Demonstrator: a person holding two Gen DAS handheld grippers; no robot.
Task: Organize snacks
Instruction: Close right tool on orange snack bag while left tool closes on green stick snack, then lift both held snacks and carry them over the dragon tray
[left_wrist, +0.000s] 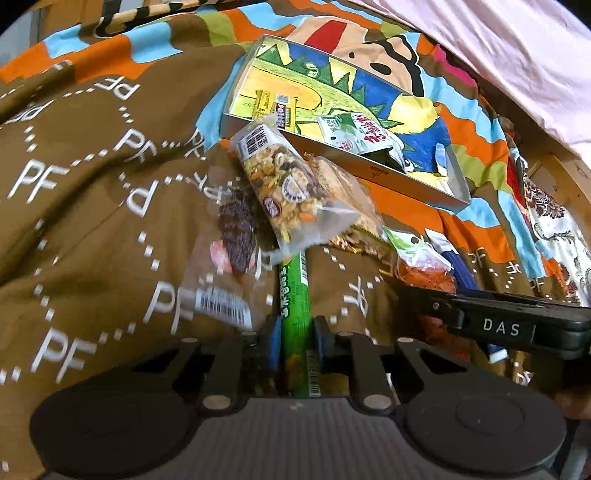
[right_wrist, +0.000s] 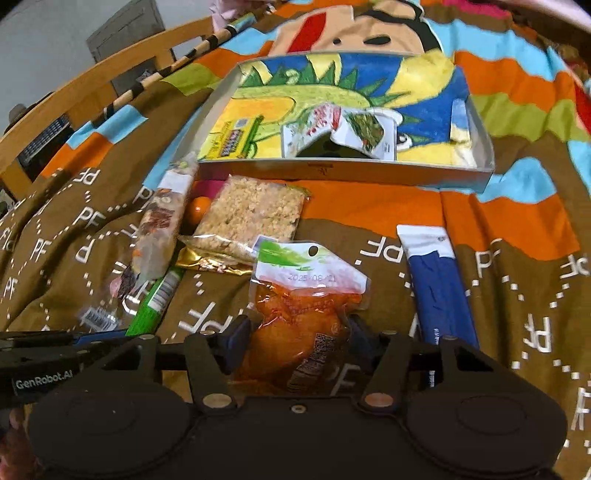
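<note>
Nearest, a green snack stick (left_wrist: 295, 314) was clamped between the closed jaws of the left gripper (left_wrist: 295, 332), its far end tucked under a bag of mixed nuts (left_wrist: 284, 184). An orange vacuum pack (right_wrist: 306, 332) was pinched by the right gripper (right_wrist: 301, 334). A blue packet (right_wrist: 439, 291) lay to the right, a rice-crisp bar (right_wrist: 251, 214) beyond. Farthest, the shallow box (right_wrist: 347, 171) held two packets on the patterned cloth (right_wrist: 498, 295).
</note>
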